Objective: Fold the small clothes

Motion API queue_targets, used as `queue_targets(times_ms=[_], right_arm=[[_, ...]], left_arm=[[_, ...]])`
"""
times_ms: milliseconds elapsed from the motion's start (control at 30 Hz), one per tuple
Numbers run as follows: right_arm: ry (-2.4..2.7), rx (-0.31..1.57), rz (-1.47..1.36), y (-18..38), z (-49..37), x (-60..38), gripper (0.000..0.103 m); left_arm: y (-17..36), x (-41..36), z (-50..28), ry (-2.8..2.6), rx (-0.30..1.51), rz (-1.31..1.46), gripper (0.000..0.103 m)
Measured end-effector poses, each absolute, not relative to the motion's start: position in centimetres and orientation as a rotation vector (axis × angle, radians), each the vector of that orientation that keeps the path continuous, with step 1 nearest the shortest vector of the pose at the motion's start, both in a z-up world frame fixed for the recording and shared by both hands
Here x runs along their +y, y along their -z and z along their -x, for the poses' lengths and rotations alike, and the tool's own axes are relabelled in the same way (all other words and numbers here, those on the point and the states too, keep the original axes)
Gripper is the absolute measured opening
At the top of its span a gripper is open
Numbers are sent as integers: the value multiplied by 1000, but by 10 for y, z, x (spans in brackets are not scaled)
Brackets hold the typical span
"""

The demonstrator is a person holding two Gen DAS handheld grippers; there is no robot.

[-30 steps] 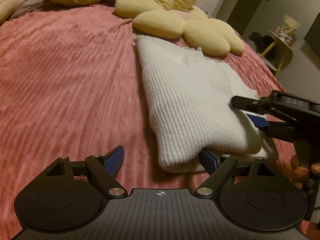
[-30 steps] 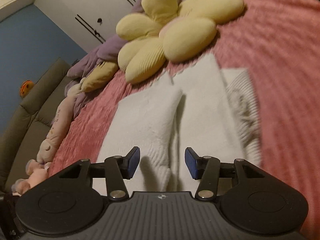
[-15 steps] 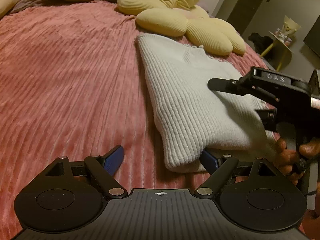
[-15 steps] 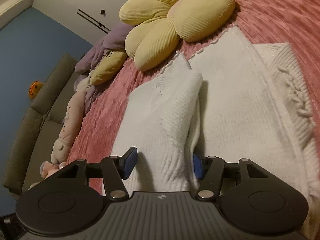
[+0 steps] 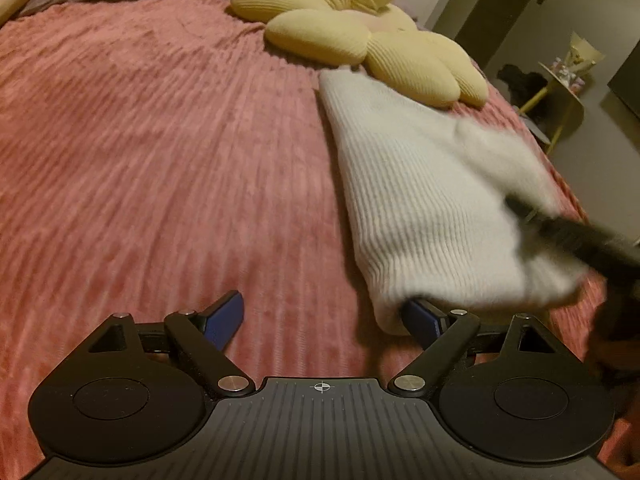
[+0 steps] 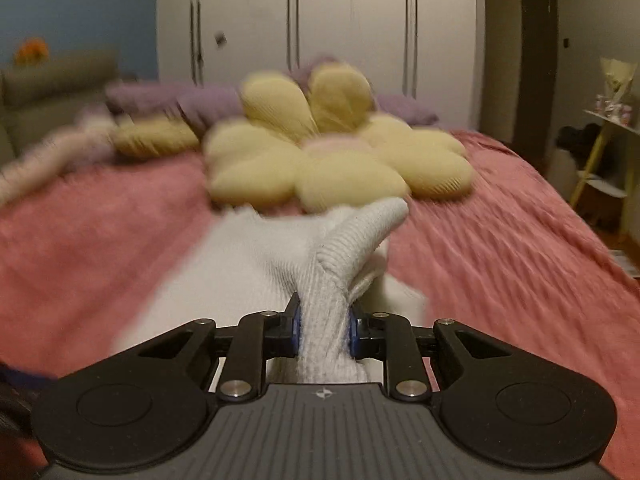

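Now the right gripper (image 6: 323, 330) jaws are closing on a bunched fold of the white sweater (image 5: 420, 200), which lies on the pink bedspread (image 5: 160, 160). Left gripper (image 5: 324, 316) gapes empty at its hem. Carry the fold across smoothly, keeping edges aligned.

Black right gripper (image 5: 576, 236) — motion-smeared, cut off at frame edge in left wrist view. White ribbed knit sweater (image 5: 420, 200) hides one blue left pad tip. Yellow flower-shaped cushion (image 6: 336, 156) — blurred in right wrist view.
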State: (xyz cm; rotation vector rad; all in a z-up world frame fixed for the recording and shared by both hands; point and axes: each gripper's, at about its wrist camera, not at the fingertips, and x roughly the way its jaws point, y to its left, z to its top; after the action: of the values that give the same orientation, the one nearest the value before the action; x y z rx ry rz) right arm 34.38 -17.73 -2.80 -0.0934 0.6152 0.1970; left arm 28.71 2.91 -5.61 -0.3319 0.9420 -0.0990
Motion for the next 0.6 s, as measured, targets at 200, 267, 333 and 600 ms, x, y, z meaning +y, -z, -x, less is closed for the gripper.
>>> queue_targets(times_ms=[200, 267, 333, 600], right_arm=[[-205, 731, -241, 35, -340, -230, 43], [-236, 726, -348, 34, -322, -245, 47], [-225, 737, -365, 38, -308, -252, 48], [-263, 783, -387, 51, -280, -248, 39]], left_arm=[[49, 29, -283, 96, 939, 324, 90], [50, 31, -284, 93, 951, 356, 90], [49, 30, -284, 84, 960, 366, 90], [42, 15, -283, 73, 965, 350, 91]])
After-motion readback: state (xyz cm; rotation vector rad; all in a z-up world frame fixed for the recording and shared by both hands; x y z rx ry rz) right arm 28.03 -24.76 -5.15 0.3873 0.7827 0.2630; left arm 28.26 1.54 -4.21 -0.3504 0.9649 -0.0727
